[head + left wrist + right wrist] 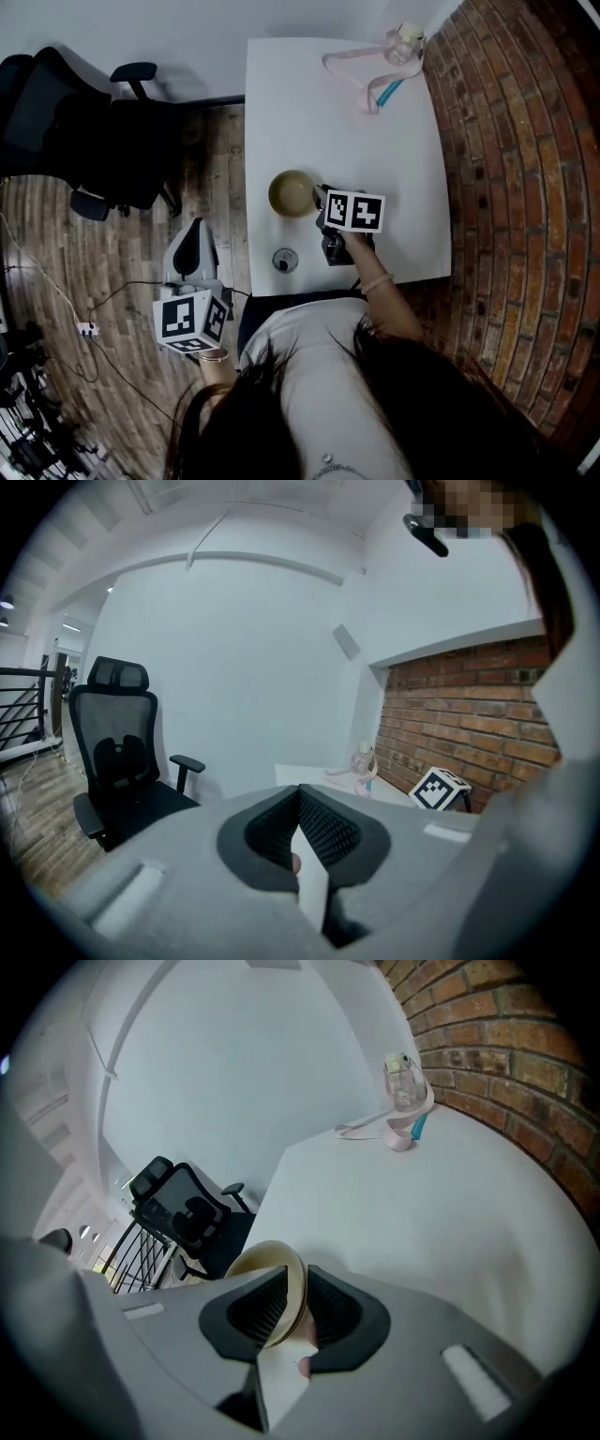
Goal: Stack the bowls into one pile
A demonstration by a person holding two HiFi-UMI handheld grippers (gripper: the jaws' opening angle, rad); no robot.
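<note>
A tan bowl (292, 194) is near the front left of the white table (375, 150). My right gripper (320, 200) reaches it from the right and is shut on its rim. In the right gripper view the bowl's rim (255, 1262) stands pinched between the two black pads of my right gripper (298, 1290). A small round grey object (285, 260) lies close to the table's front edge, in front of the bowl. My left gripper (196, 227) hangs off the table to the left, over the wooden floor. The left gripper (300, 797) is shut with nothing in it.
A clear bottle with a pink strap (405, 42) and a blue item (389, 91) sit at the table's far right corner, the bottle (403, 1084) near the brick wall (506, 169). A black office chair (84, 131) stands left of the table.
</note>
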